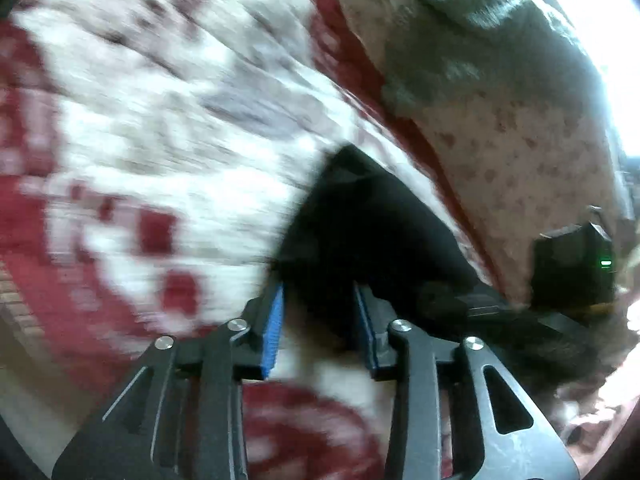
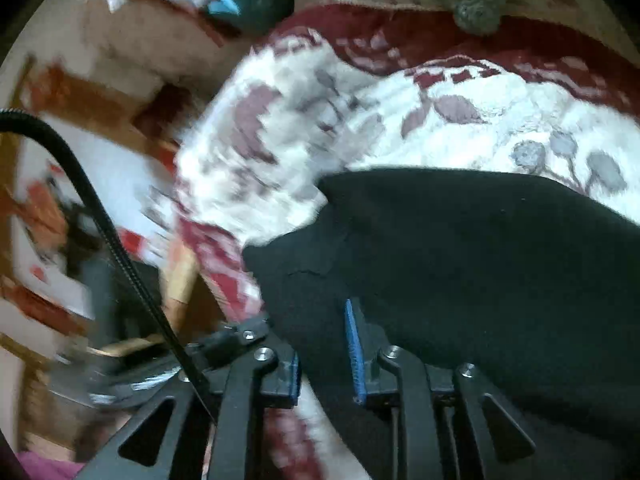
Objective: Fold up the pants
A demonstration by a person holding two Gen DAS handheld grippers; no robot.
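The black pants [image 2: 460, 264] are lying on a red and white floral blanket [image 2: 440, 120], and both views are smearing with motion blur, so the blanket's pattern is hard to read on the left of each frame.

In the left wrist view the left gripper [image 1: 320, 300] is pointing down at one narrow end of the pants [image 1: 360, 216]. Its jaws are standing partly apart, with dark cloth lying between the blue pads [image 1: 274, 332]; whether the pads are pressing on the cloth I cannot tell (the fabric is one black mass with no visible folds). To the right a black device with a green light [image 1: 576, 268] is sitting at the frame edge, partly cut off. A grey-green garment [image 1: 472, 40] is resting on a pale spotted cover [image 1: 520, 152] beyond.

In the right wrist view the right gripper [image 2: 320, 344] is sitting at the pants' edge, jaws a little apart, cloth draping between and hiding the left finger's tip. Grip or mere contact is not showing. A black cable [image 2: 100, 216] is crossing the blurred left side.
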